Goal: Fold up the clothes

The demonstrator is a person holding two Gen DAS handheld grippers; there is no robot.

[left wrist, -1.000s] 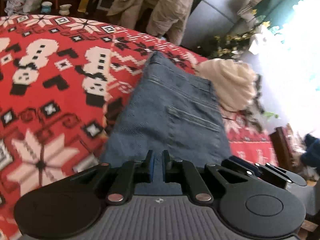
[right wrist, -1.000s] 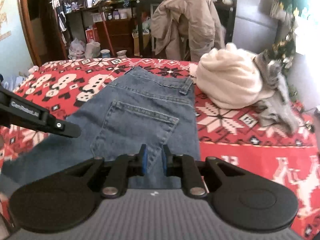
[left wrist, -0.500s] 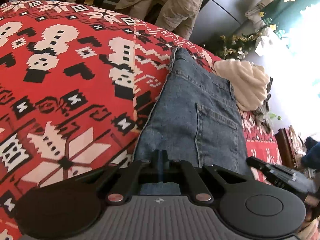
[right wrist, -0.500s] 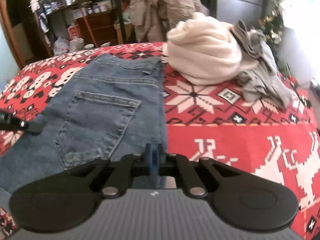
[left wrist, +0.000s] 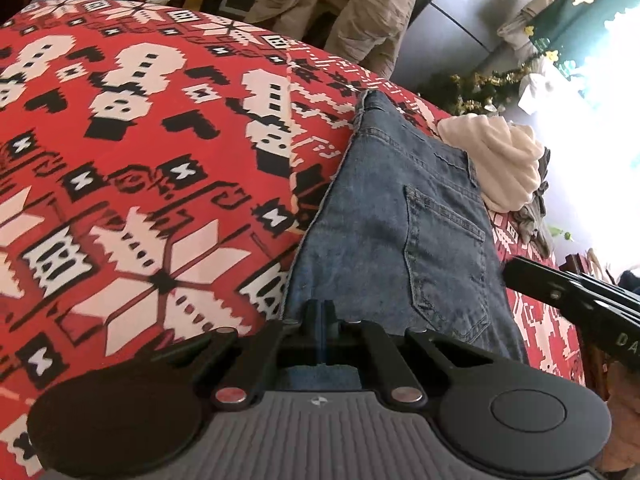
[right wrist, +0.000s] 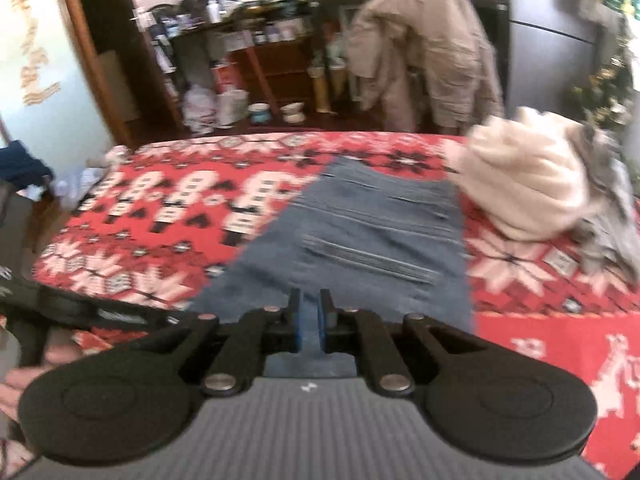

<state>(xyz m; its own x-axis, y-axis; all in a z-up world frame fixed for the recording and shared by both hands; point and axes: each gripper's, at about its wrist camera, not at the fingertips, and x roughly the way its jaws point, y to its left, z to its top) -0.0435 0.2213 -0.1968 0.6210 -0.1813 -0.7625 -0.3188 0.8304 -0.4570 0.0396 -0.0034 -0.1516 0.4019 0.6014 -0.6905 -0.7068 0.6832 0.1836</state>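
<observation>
Jeans [left wrist: 400, 240], spread pocket-up on the red blanket [left wrist: 140, 160], are pinched at the near edge by the closed left gripper [left wrist: 319, 312] and the slightly parted right gripper [right wrist: 308, 312], seemingly for folding.

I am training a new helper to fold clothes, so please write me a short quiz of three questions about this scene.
1. True or false: the jeans lie on the blanket with a back pocket facing up.
2. What lies beside the jeans' waistband? A) a cream garment B) a book C) a shoe
3. Fill in: the left gripper has its fingers shut on the ____.

Key: 1 true; 2 A; 3 jeans.
</observation>
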